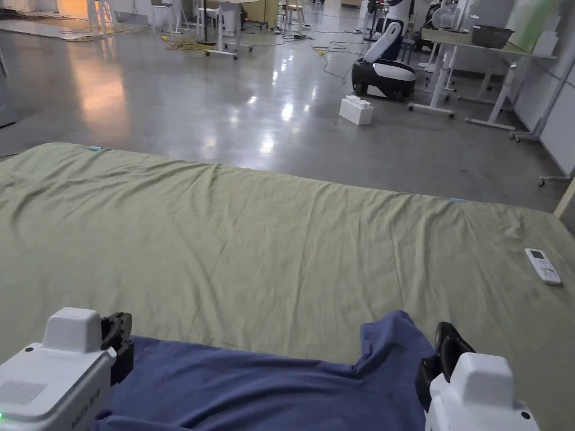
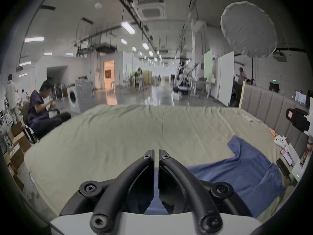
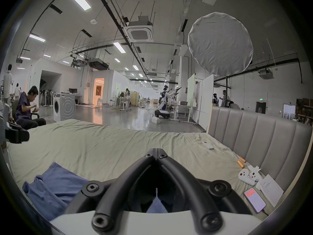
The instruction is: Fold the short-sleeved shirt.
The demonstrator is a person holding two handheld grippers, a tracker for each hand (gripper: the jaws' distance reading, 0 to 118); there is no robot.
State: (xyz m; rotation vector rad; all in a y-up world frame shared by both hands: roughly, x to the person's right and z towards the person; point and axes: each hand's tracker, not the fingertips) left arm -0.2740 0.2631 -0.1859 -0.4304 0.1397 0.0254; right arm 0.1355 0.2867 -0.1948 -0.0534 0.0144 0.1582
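The left gripper (image 1: 117, 328) sits at the near left of the bed (image 1: 269, 235), its jaws almost together with blue cloth in the slit, clamping the shirt (image 1: 269, 387). The shirt lies along the near edge, its lower part cut off; 1 sleeve rises by the right gripper (image 1: 449, 342). Its jaws meet at the tips; blue shows between them lower down, but I cannot tell whether they pinch it. A remote (image 1: 543, 265) lies far right.
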